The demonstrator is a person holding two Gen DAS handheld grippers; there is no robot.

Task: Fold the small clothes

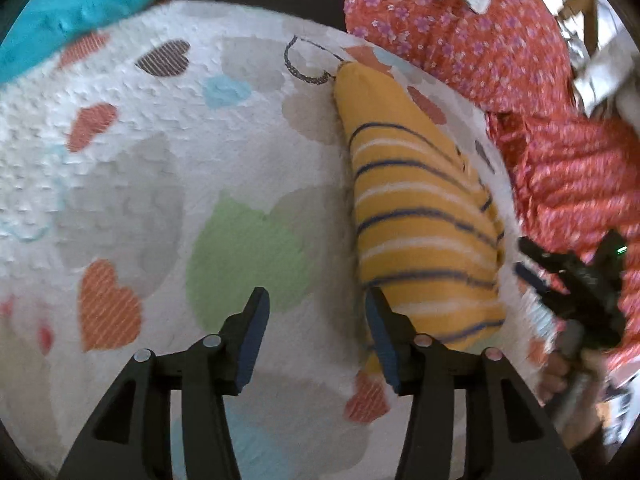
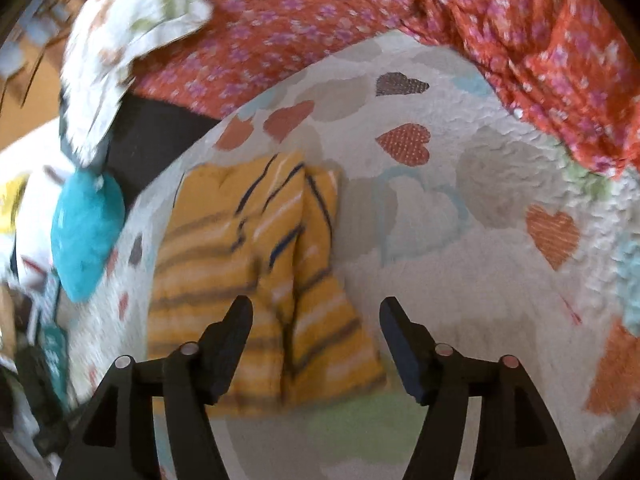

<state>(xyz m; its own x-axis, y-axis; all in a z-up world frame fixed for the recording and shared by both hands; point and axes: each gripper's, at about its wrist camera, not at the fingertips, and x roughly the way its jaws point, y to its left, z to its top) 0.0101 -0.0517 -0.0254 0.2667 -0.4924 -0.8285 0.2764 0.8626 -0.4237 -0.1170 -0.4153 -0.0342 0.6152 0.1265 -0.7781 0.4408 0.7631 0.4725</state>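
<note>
A yellow garment with white and navy stripes (image 1: pixel 420 216) lies folded on a white blanket with coloured hearts (image 1: pixel 160 184). My left gripper (image 1: pixel 316 304) is open and empty, just left of the garment's near end. In the right wrist view the same garment (image 2: pixel 256 280) lies folded in a rough rectangle, and my right gripper (image 2: pixel 316 312) is open and empty just above its near right part. The right gripper also shows in the left wrist view (image 1: pixel 576 288), to the right of the garment.
A red floral cloth (image 1: pixel 500 40) is heaped along the far and right side of the blanket, and shows too in the right wrist view (image 2: pixel 440 12). A turquoise cloth (image 1: pixel 80 4) lies at the far left. A white patterned cloth (image 2: pixel 132 28) lies beyond the garment.
</note>
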